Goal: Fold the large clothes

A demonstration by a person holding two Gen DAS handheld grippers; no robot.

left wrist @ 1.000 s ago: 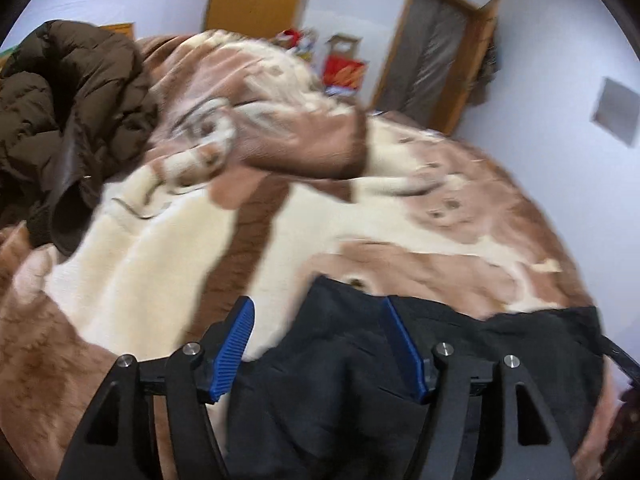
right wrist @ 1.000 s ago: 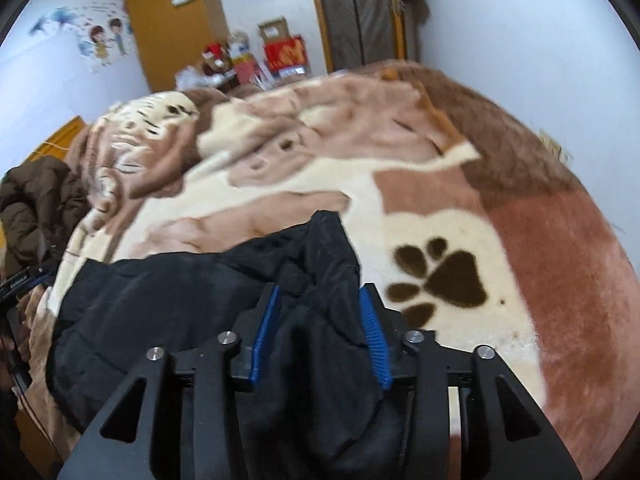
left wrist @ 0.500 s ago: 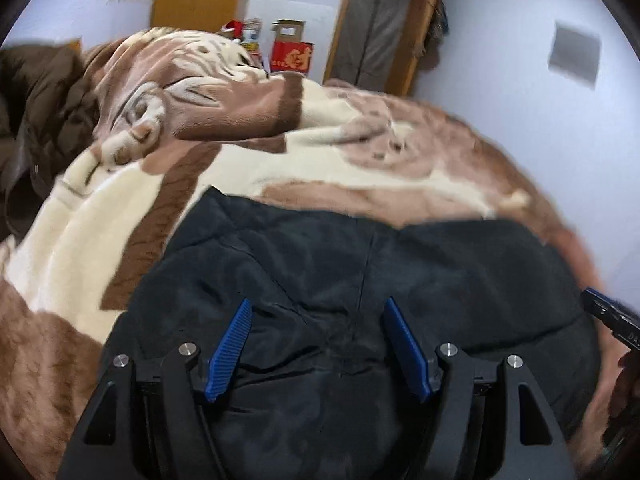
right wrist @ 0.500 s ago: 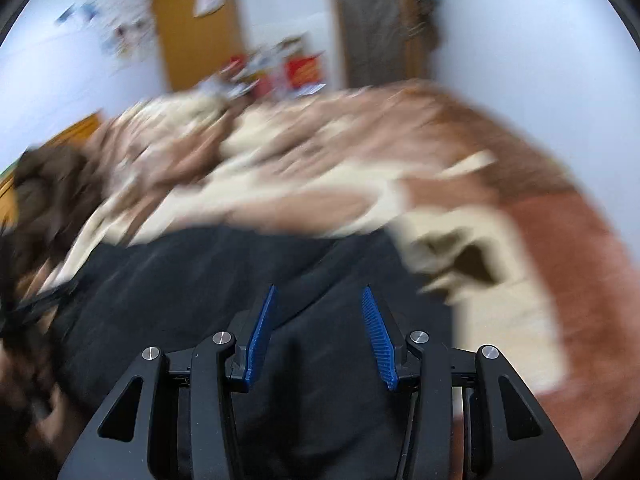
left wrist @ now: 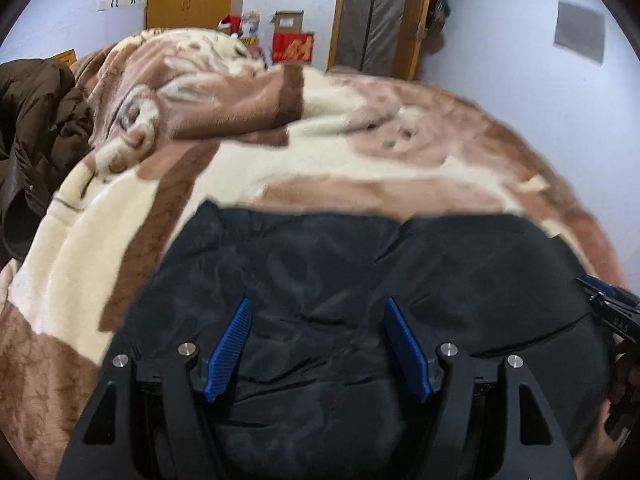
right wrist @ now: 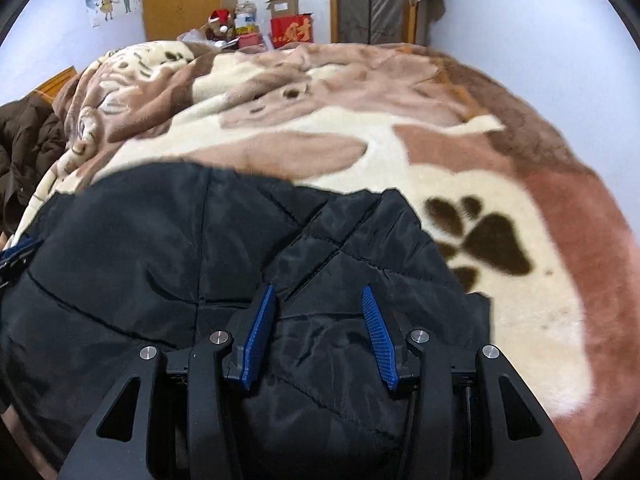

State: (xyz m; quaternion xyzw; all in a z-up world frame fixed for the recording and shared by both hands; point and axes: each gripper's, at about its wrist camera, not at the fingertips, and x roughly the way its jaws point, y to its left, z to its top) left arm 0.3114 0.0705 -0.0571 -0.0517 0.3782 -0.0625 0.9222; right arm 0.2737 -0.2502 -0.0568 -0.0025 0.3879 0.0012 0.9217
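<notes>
A black quilted jacket (left wrist: 360,272) lies bunched on the brown and cream blanket (left wrist: 280,160) at the near edge of the bed; it also shows in the right wrist view (right wrist: 160,248). My left gripper (left wrist: 318,308) is open just above the jacket's middle, with nothing between its blue pads. My right gripper (right wrist: 318,296) is open over the jacket's right part, also holding nothing. The right gripper's tip (left wrist: 608,308) shows at the right edge of the left wrist view.
A dark brown puffer coat (left wrist: 36,128) lies heaped at the bed's left side, also in the right wrist view (right wrist: 24,144). The blanket is rumpled into a ridge (left wrist: 208,92) at the far left. Boxes (right wrist: 290,26) and a door stand beyond the bed.
The right gripper has let go of the jacket and opened wider. The left gripper has moved from beside the jacket to over its middle. The jacket now lies spread wider.
</notes>
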